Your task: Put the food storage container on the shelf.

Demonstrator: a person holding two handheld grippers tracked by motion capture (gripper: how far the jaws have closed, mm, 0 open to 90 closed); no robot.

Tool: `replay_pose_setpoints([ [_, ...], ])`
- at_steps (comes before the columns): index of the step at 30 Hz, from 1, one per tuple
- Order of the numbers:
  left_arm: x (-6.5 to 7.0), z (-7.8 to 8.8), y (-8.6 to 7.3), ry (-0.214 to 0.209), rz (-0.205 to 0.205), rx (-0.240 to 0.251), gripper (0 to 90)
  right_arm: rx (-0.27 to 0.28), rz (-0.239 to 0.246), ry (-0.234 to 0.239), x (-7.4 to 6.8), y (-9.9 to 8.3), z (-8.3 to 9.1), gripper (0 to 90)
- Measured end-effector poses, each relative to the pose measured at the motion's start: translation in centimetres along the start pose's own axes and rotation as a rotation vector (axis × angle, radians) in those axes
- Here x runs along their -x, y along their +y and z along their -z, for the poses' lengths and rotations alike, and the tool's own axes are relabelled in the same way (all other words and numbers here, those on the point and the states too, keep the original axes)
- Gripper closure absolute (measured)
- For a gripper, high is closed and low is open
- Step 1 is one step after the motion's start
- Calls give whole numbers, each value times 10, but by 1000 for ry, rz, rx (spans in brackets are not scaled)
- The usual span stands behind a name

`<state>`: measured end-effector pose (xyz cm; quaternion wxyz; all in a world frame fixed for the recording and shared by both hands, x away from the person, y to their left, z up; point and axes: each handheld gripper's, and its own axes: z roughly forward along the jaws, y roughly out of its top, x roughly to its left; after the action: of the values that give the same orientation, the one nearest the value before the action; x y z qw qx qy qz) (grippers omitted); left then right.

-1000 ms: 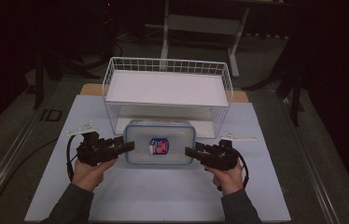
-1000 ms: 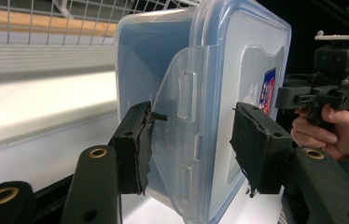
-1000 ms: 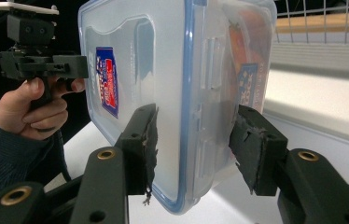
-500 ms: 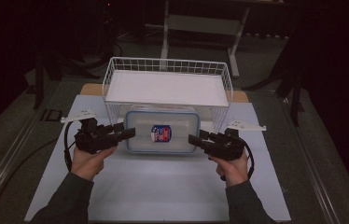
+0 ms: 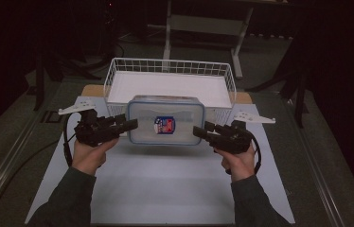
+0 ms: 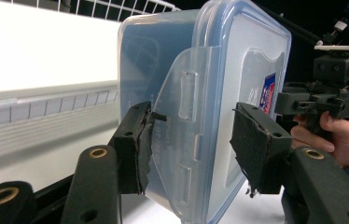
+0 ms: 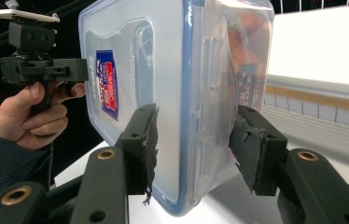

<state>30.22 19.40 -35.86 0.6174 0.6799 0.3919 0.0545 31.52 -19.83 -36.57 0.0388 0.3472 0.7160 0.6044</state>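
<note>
A clear plastic food container with a blue-rimmed lid and a red-and-blue label hangs above the white mat, just in front of the wire basket. My left gripper is shut on its left end and my right gripper on its right end. In the left gripper view the jaws straddle the container's latch flap. In the right gripper view the jaws clamp the lid and wall of the container. Something red and orange shows through the wall inside.
The white wire basket has a white liner on its floor and stands at the far edge of the mat. Beyond it is a dark floor with a metal table frame. Cables trail from both grippers.
Both hands have carried the container up and away from the person, from low on the mat to the basket's near wall. Its shadow now lies on the mat beneath it.
</note>
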Motion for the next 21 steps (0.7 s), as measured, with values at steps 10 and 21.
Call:
replay_pose_setpoints([
  [10,-2,-4,18,6,-9,22,487,22,17,-1,5,20,-2,519],
  [21,-5,-9,42,5,-23,47,487,50,25,-2,10,40,-4,519],
])
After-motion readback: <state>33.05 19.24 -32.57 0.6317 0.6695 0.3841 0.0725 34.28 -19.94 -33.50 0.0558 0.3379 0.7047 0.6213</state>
